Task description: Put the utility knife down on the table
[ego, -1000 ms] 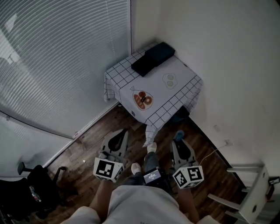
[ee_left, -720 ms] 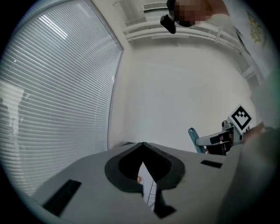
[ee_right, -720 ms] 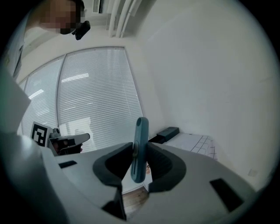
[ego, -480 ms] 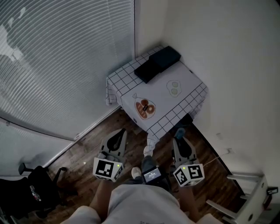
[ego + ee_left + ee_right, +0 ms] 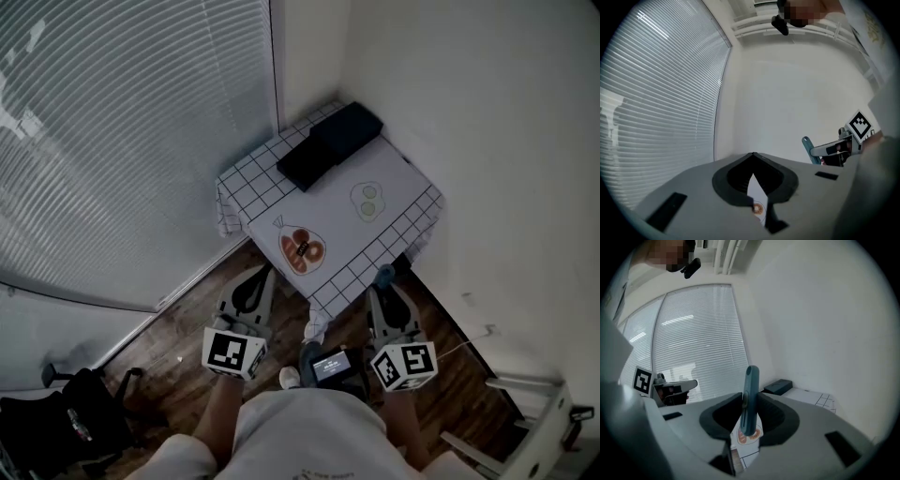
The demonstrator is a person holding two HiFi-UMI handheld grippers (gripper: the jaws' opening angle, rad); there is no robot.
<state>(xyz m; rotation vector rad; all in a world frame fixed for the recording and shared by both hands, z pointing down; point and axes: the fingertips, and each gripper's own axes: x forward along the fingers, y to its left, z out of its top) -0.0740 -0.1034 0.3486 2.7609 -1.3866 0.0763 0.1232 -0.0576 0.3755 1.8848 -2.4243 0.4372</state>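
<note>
The right gripper (image 5: 749, 398) fingers clench the teal utility knife (image 5: 751, 378) upright; left gripper (image 5: 753, 158) fingers pressed together, empty; counter (image 5: 398, 192) ahead.

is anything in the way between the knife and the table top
Nothing visible. The knife is clamped in the right claw, just short of the near edge of the table, with only open air between. The black cases sit at the far corner, away from the near side.
</note>
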